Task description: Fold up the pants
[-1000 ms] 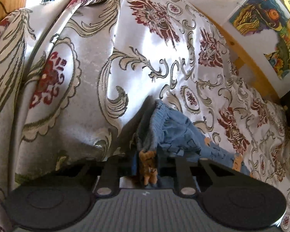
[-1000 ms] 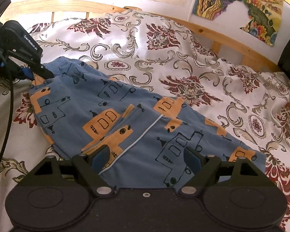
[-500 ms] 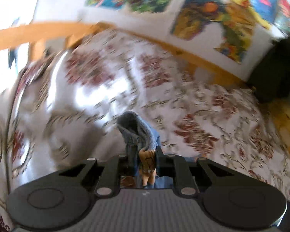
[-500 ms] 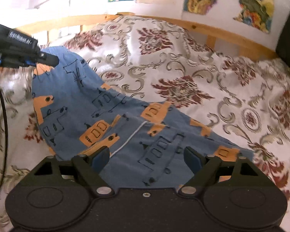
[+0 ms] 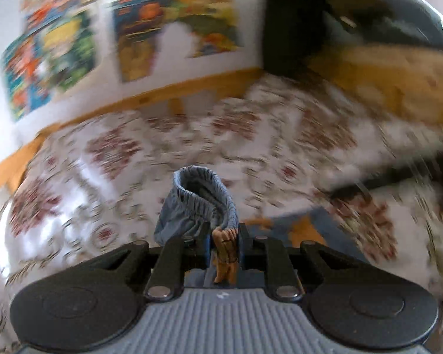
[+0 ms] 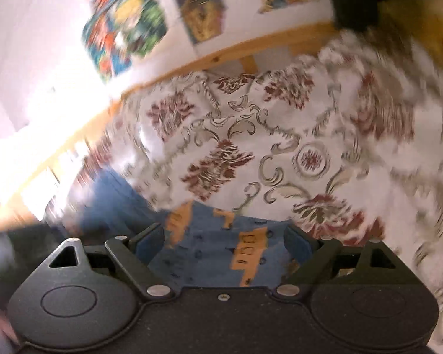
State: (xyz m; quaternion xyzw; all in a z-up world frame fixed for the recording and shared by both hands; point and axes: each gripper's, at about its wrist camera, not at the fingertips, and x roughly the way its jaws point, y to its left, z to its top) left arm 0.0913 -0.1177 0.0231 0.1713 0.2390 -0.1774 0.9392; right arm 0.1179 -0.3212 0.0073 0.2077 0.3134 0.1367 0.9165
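Aloft over the patterned bedspread, the left tool pinches the blue pants by the waistband; the right tool gapes wide above the fabric.

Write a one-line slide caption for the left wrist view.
Left gripper clamps the blue pants at the waistband, lifted above the floral bedspread.

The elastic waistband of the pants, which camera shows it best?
The left wrist view: the waistband stands sharp and gathered, pinched in the left hand-held gripper. The right wrist view shows only blurred blue cloth, no waistband.
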